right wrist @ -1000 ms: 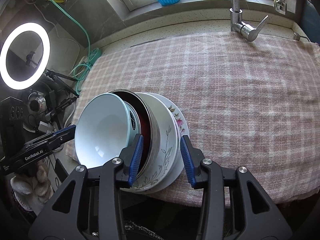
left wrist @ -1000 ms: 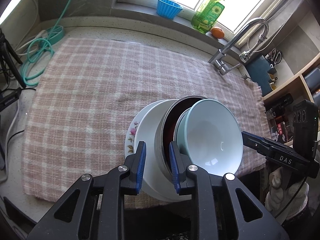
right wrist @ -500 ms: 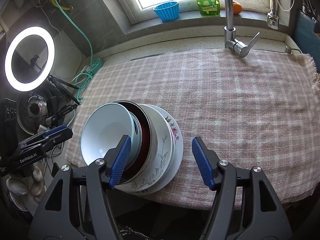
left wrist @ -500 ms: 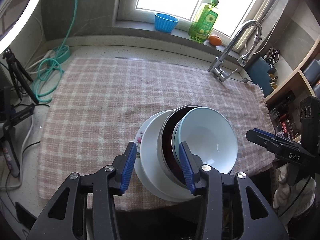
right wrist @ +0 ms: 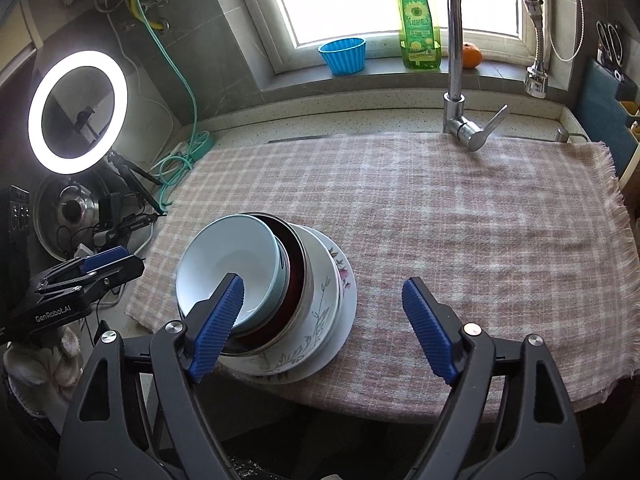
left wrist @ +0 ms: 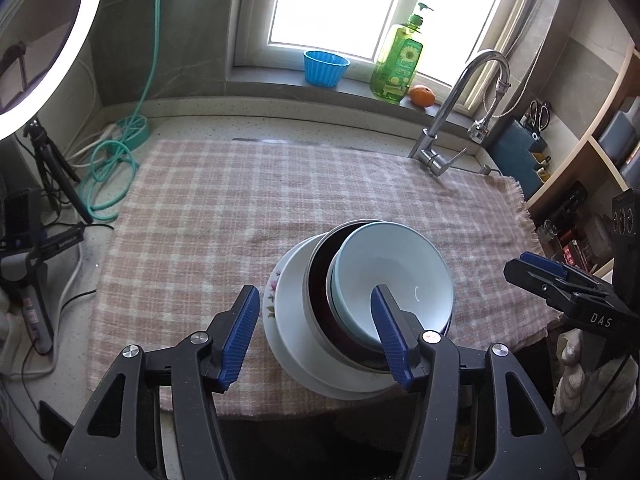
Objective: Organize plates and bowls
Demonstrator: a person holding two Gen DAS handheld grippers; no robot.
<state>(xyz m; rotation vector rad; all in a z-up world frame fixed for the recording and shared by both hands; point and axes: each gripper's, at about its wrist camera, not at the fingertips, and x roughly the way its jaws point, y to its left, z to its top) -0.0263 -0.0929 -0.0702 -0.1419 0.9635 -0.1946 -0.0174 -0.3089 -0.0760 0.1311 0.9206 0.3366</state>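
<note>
A nested stack stands on the pink checked cloth (left wrist: 208, 216) near its front edge: a light blue bowl (left wrist: 394, 276) on top, a dark red metal-rimmed bowl (left wrist: 320, 280) under it, then a white floral bowl (right wrist: 316, 312) and a floral plate (left wrist: 273, 292) at the bottom. The stack also shows in the right wrist view (right wrist: 232, 264). My left gripper (left wrist: 316, 338) is open and empty, pulled back in front of the stack. My right gripper (right wrist: 326, 330) is open and empty, wide apart, near the stack's right side.
A steel faucet (right wrist: 460, 80) stands at the back of the cloth. A blue cup (left wrist: 325, 68), a green soap bottle (left wrist: 396, 66) and an orange (left wrist: 422, 95) sit on the windowsill. A ring light (right wrist: 76, 108), tripod and cables are at the left. Shelves (left wrist: 580, 168) are at the right.
Both grippers have opened, let go of the stack's rims and drawn back and up. The stack stays in place on the cloth.
</note>
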